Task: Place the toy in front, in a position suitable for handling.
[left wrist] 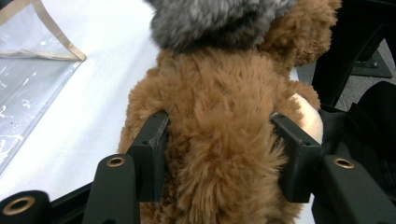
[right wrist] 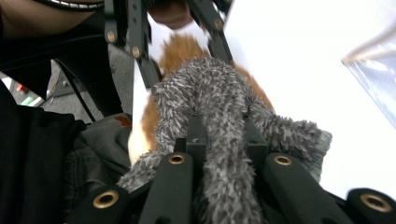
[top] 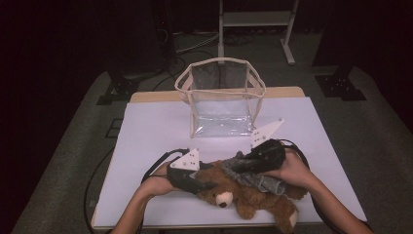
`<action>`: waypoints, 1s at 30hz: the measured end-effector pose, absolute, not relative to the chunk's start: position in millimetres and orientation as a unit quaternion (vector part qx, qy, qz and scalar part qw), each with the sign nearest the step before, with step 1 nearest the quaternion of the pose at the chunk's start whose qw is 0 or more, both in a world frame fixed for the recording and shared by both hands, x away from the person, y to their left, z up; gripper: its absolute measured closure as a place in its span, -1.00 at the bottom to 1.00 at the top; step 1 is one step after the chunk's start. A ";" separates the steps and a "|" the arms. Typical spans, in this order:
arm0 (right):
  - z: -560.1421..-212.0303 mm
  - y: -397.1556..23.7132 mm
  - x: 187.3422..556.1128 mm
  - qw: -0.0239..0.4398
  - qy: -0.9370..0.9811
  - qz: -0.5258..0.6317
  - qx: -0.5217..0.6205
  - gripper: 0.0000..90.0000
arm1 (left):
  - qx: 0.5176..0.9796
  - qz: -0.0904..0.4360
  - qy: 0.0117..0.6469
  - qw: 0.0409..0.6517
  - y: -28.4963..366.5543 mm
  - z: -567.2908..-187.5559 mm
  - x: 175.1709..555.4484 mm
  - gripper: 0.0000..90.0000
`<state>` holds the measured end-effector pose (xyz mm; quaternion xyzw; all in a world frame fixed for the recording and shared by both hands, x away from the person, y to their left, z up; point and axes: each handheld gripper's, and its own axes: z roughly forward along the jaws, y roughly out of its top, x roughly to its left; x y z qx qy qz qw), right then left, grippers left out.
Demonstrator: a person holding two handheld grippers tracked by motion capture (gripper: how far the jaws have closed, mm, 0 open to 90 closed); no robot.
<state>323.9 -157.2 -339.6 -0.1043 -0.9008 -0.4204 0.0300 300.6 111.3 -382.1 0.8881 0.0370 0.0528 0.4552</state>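
A brown teddy bear point(top: 248, 197) lies on the white table cover near the front edge, with a grey fuzzy scarf point(top: 258, 180) draped across it. My left gripper point(top: 202, 184) comes in from the left, and its jaws press into the brown fur on both sides of the bear point(left wrist: 219, 116). From the right, my right gripper point(top: 238, 168) is shut on the grey scarf point(right wrist: 210, 102), which bunches between its jaws above the bear. The scarf point(left wrist: 215, 23) crosses the top of the left gripper view. In the right gripper view, the left gripper point(right wrist: 182, 46) faces it from beyond the bear.
A clear plastic bag point(top: 219, 61) with beige trim stands open at the back middle of the table. The white cover point(top: 156, 131) runs to the table's edges. Cables trail from both grippers. A metal stand point(top: 255, 19) is on the floor behind.
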 end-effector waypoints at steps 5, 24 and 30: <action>-332.0 -123.6 328.1 0.038 -0.906 -0.415 -0.076 0.73 | 0.886 0.055 0.035 0.458 111.4 -382.8 300.2 0.01; -335.6 -196.5 324.7 0.014 -0.891 -0.429 -0.149 0.72 | 0.888 0.056 0.031 0.456 113.8 -383.8 299.5 0.00; -351.4 -225.5 324.0 0.006 -0.888 -0.421 -0.186 0.72 | 0.888 0.055 0.030 0.456 113.4 -383.0 299.4 -0.02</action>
